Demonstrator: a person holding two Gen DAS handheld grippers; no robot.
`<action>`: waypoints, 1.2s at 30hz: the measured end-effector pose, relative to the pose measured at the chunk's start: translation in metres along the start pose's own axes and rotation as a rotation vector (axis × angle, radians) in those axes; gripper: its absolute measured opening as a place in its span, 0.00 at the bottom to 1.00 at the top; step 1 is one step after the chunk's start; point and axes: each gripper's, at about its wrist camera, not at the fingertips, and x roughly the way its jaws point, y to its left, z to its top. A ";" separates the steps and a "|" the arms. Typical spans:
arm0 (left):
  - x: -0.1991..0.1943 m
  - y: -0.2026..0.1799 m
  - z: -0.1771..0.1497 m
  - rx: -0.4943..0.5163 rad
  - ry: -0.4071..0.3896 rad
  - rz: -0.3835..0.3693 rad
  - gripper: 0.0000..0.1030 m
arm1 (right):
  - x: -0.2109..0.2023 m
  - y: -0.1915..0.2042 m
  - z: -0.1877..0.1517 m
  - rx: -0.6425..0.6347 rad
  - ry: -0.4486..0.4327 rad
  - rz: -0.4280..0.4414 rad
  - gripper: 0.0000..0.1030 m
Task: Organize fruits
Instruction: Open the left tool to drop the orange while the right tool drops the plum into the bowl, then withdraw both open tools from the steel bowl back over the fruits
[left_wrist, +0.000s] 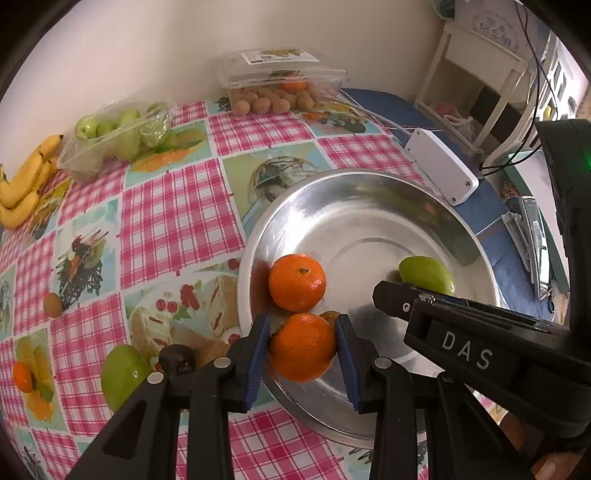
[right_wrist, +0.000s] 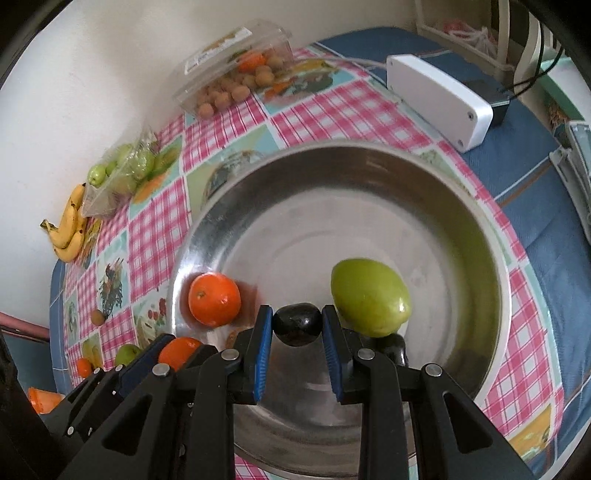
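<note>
A wide steel bowl (left_wrist: 369, 206) sits on the checked tablecloth and also shows in the right wrist view (right_wrist: 369, 166). In it lie a mandarin (left_wrist: 296, 282) and a green fruit (left_wrist: 424, 275), both seen again in the right wrist view, the mandarin (right_wrist: 214, 299) and the green fruit (right_wrist: 369, 297). My left gripper (left_wrist: 302, 347) is shut on a second mandarin (left_wrist: 302, 347) over the bowl's near rim. My right gripper (right_wrist: 297, 325) is shut on a dark plum (right_wrist: 297, 324) over the bowl, beside the green fruit.
On the cloth lie a green apple (left_wrist: 122, 376), a dark fruit (left_wrist: 177, 360), a small brown fruit (left_wrist: 53, 304) and a small mandarin (left_wrist: 23, 376). Bananas (left_wrist: 26, 181), a tray of green fruit (left_wrist: 114, 136), a clear box of brown fruit (left_wrist: 273, 88) and a white box (left_wrist: 441, 170) stand behind.
</note>
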 end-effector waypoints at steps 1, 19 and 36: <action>0.001 0.000 0.000 -0.001 0.003 0.001 0.37 | 0.001 -0.001 0.000 0.001 0.005 -0.004 0.28; -0.005 0.001 0.002 -0.013 0.003 -0.025 0.46 | -0.012 -0.001 0.001 0.024 -0.012 -0.008 0.36; -0.041 0.048 0.011 -0.186 -0.046 0.025 0.47 | -0.058 0.004 0.000 -0.002 -0.122 -0.021 0.35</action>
